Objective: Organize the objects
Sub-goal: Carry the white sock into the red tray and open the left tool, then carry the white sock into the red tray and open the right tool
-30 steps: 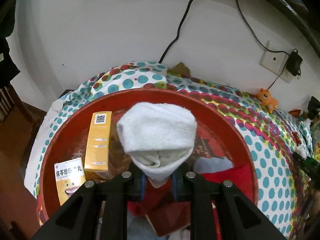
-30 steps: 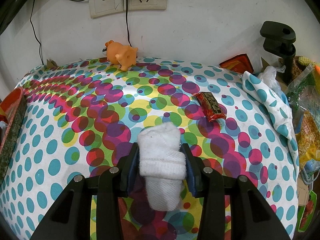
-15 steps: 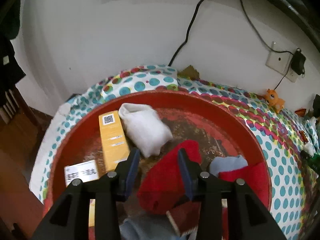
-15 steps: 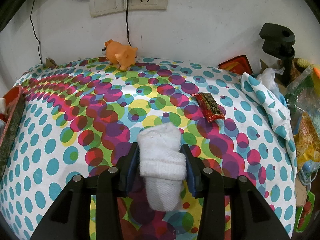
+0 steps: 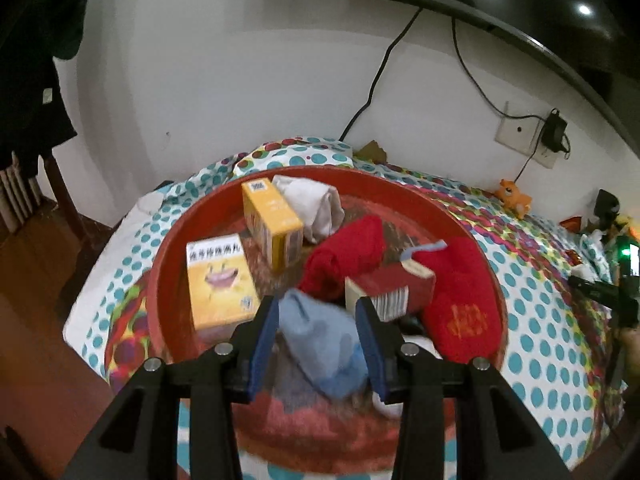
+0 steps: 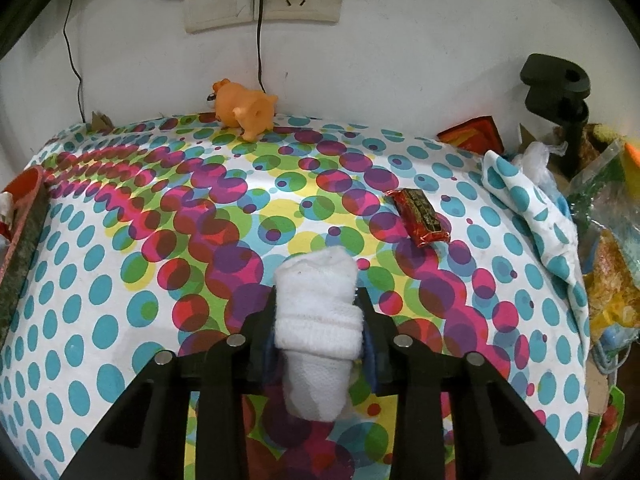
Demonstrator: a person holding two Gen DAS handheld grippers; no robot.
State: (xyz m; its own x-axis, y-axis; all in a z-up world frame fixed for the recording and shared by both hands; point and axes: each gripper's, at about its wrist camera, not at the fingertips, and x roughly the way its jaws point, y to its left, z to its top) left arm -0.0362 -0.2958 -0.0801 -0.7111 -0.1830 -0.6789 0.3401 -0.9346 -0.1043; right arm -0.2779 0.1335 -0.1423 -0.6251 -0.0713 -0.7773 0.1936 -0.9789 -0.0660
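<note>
A round red tray (image 5: 168, 240) holds a white sock roll (image 5: 316, 208) at the back, two yellow boxes (image 5: 272, 220) (image 5: 220, 280), red socks (image 5: 344, 256) (image 5: 460, 304), a red box (image 5: 392, 288) and a light blue sock (image 5: 324, 340). My left gripper (image 5: 316, 320) is open and empty, above the blue sock. My right gripper (image 6: 318, 312) is shut on a white sock roll (image 6: 316, 312) above the dotted cloth. The tray's edge (image 6: 24, 216) shows at far left in the right wrist view.
An orange toy pig (image 6: 244, 108) stands by the wall under the sockets (image 6: 260, 0). A red snack packet (image 6: 420, 216) lies on the dotted cloth (image 6: 120, 280). A black clamp stand (image 6: 560, 96) and bags of clutter (image 6: 608, 264) crowd the right edge.
My left gripper let go of its white sock roll at the back of the tray, opened, and pulled back and up. The right gripper has barely moved.
</note>
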